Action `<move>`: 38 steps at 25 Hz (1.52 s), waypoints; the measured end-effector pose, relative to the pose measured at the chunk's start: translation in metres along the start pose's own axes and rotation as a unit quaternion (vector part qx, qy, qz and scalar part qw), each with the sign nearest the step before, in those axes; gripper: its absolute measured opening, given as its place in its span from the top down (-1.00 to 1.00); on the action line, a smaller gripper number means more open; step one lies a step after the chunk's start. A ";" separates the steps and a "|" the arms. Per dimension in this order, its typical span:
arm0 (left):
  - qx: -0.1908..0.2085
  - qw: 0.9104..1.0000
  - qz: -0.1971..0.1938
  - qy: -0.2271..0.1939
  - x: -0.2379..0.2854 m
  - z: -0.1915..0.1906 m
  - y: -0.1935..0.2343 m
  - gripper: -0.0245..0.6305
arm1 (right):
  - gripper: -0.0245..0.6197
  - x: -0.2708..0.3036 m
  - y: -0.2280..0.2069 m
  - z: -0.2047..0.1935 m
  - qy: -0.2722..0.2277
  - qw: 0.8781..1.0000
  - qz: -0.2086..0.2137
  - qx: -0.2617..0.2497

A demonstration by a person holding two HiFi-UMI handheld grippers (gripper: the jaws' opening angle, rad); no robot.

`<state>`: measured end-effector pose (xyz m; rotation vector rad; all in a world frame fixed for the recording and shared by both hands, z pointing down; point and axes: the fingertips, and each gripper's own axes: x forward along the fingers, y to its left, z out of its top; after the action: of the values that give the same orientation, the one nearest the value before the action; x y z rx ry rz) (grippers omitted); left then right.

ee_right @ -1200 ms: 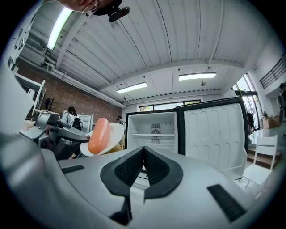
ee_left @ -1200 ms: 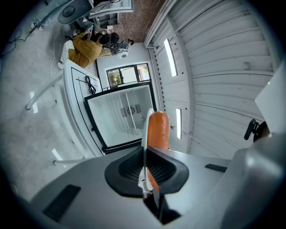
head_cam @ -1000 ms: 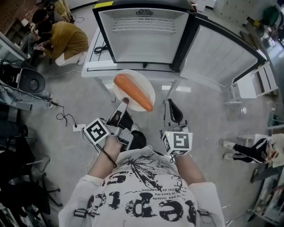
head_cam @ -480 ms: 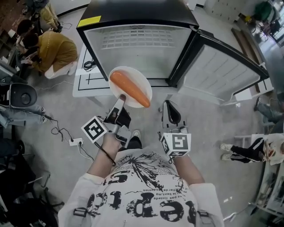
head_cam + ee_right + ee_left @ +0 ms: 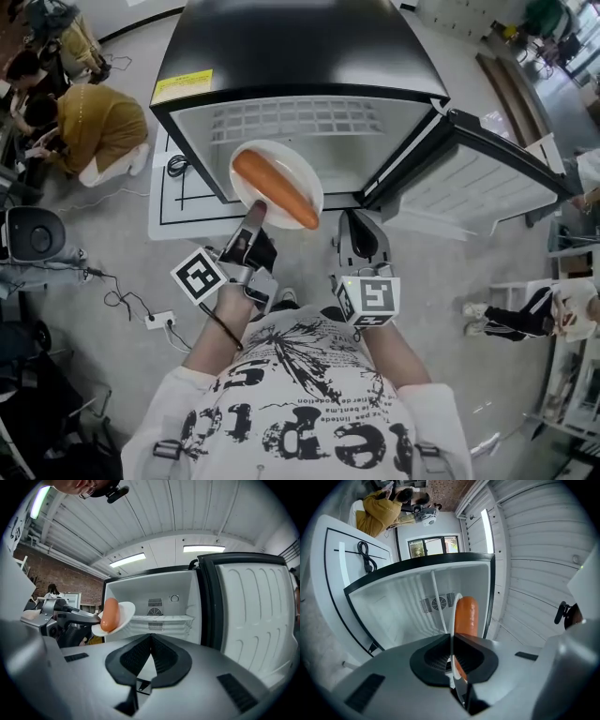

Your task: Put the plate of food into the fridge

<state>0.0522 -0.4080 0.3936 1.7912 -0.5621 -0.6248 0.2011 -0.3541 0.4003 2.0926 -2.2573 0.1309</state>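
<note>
A white plate carrying one long orange sausage is held in the air in front of the open fridge. My left gripper is shut on the plate's near rim. In the left gripper view the plate shows edge-on between the jaws, with the sausage beyond them. My right gripper is beside it on the right, shut and holding nothing. In the right gripper view the plate and sausage are at the left, before the fridge's wire shelf.
The fridge door stands swung open to the right. The fridge sits on a low white table with a black cable on it. People crouch on the floor at the far left. A power strip and cords lie on the floor at the left.
Both grippers and the plate have moved toward the fridge. The plate is now right at the fridge's open front, and the left gripper's hold on it is unchanged.
</note>
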 end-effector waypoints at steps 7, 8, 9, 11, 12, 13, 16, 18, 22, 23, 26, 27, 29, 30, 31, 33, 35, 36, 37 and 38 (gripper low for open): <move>0.000 1.000 -0.005 -0.005 0.021 0.017 0.000 0.86 | 0.92 0.032 -0.010 0.003 -0.002 1.000 0.003 -0.001; 0.001 1.000 -0.005 -0.008 0.024 0.018 0.000 0.86 | 0.92 0.036 -0.010 0.005 -0.004 1.000 0.008 -0.003; 0.002 1.000 -0.005 -0.012 0.027 0.019 -0.001 0.86 | 0.92 0.039 -0.011 0.006 -0.006 1.000 0.013 -0.004; 0.004 1.000 -0.003 -0.022 0.034 0.022 -0.002 0.86 | 0.92 0.046 -0.014 0.006 -0.008 1.000 0.026 -0.006; 0.006 1.000 -0.002 -0.029 0.037 0.023 -0.002 0.86 | 0.92 0.050 -0.016 0.005 -0.006 0.999 0.034 -0.005; 0.008 0.999 -0.001 -0.037 0.040 0.025 -0.003 0.86 | 0.92 0.055 -0.018 0.004 -0.004 0.999 0.041 -0.003; 0.008 0.998 0.003 -0.060 0.049 0.031 -0.008 0.86 | 0.92 0.068 -0.026 0.004 0.012 0.998 0.058 -0.002; 0.012 0.997 0.007 -0.070 0.057 0.034 -0.011 0.86 | 0.92 0.075 -0.032 0.008 0.017 0.998 0.067 -0.006; 0.026 0.996 0.018 -0.085 0.072 0.036 -0.005 0.86 | 0.92 0.086 -0.045 0.005 0.018 0.996 0.086 -0.010; 0.029 0.995 0.021 -0.088 0.075 0.036 -0.003 0.86 | 0.92 0.088 -0.047 0.002 0.019 0.996 0.091 -0.011; 0.029 0.994 0.026 -0.100 0.086 0.038 0.000 0.86 | 0.92 0.093 -0.051 0.000 0.019 0.994 0.104 -0.014; 0.026 0.994 0.025 -0.104 0.090 0.039 0.000 0.86 | 0.92 0.094 -0.053 0.001 0.017 0.994 0.106 -0.016; 0.019 0.993 0.024 -0.111 0.098 0.042 -0.004 0.86 | 0.92 0.094 -0.057 0.005 0.011 0.994 0.106 -0.017; 0.018 0.993 0.025 -0.114 0.101 0.043 -0.005 0.86 | 0.92 0.094 -0.059 0.007 0.010 0.994 0.107 -0.016; 0.018 0.993 0.027 -0.116 0.104 0.045 -0.006 0.86 | 0.92 0.095 -0.059 0.007 0.010 0.994 0.109 -0.015; 0.017 0.992 0.034 -0.121 0.108 0.047 -0.004 0.86 | 0.92 0.098 -0.058 0.005 0.011 0.993 0.116 -0.015; 0.009 0.991 0.039 -0.126 0.110 0.050 -0.001 0.86 | 0.92 0.100 -0.056 0.004 0.012 0.992 0.123 -0.018; 0.006 0.991 0.041 -0.129 0.112 0.051 -0.001 0.86 | 0.92 0.102 -0.054 0.004 0.012 0.992 0.126 -0.020; 0.003 0.990 0.043 -0.132 0.113 0.053 -0.001 0.86 | 0.92 0.103 -0.053 0.005 0.011 0.991 0.129 -0.021; 0.002 0.990 0.046 -0.134 0.114 0.054 -0.001 0.86 | 0.92 0.104 -0.053 0.005 0.011 0.991 0.131 -0.021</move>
<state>0.1020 -0.5199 0.3630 1.6861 -0.8241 -0.8069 0.2458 -0.4613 0.4069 1.7571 -2.4880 0.1166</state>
